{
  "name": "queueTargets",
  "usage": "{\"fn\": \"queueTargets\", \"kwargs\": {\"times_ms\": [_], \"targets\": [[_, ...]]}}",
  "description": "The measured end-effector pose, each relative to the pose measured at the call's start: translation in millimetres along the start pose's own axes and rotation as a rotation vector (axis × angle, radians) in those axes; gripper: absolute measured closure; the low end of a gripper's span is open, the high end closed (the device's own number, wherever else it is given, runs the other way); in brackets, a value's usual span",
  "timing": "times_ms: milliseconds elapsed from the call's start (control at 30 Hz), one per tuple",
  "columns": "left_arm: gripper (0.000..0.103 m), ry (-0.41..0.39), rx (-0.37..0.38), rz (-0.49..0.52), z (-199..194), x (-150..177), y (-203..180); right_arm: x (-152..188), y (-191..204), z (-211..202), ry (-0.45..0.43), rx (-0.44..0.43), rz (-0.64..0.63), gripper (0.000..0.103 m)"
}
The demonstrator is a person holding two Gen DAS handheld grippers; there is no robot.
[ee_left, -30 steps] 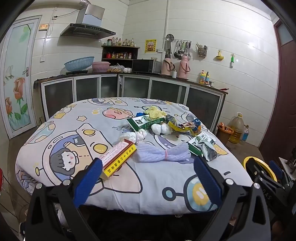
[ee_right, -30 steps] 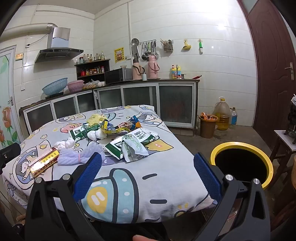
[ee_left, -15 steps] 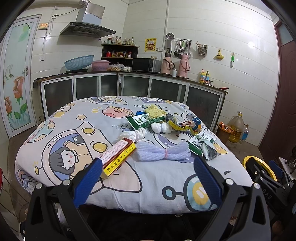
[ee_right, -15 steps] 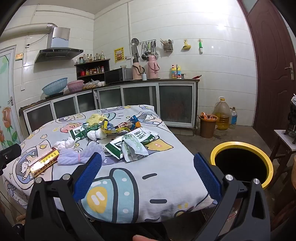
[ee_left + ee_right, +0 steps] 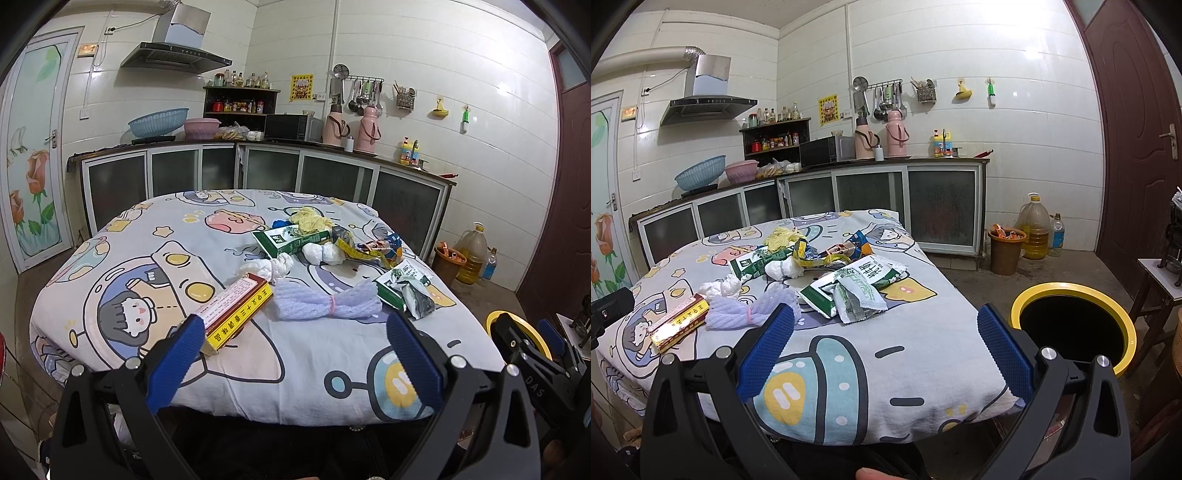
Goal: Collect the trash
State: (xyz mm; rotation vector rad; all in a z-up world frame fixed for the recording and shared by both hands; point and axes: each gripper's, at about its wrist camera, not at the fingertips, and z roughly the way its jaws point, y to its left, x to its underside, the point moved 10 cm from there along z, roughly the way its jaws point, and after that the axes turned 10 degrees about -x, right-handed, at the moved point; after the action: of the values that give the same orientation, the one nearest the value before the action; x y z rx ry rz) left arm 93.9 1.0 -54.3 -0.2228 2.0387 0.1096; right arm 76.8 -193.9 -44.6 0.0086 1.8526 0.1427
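Trash lies scattered on a table under a cartoon-print cloth [image 5: 155, 266]: a red and yellow box [image 5: 236, 314], a lilac foam net [image 5: 325, 304], crumpled white tissues [image 5: 271, 267], a green carton [image 5: 291, 240], and torn green and white wrappers [image 5: 857, 284]. A bin with a yellow rim [image 5: 1075, 328] stands on the floor right of the table. My left gripper [image 5: 295, 354] hovers open at the table's near edge, empty. The right gripper [image 5: 886, 347] is also open and empty, between the wrappers and the bin.
Kitchen cabinets [image 5: 273, 173] line the far walls, with a microwave, flasks and basins on the counter. An orange bucket [image 5: 1004, 251] and an oil jug [image 5: 1034, 229] sit by the cabinet. A small side table [image 5: 1160, 280] stands at far right near a brown door.
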Motion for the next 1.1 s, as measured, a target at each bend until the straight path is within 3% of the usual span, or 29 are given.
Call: {"fn": "queueTargets", "kwargs": {"times_ms": [1100], "targets": [[0.008, 0.012, 0.008, -0.004, 1.0, -2.1, 1.0, 5.6, 0.7, 3.5, -0.003, 0.001, -0.001, 0.007]]}}
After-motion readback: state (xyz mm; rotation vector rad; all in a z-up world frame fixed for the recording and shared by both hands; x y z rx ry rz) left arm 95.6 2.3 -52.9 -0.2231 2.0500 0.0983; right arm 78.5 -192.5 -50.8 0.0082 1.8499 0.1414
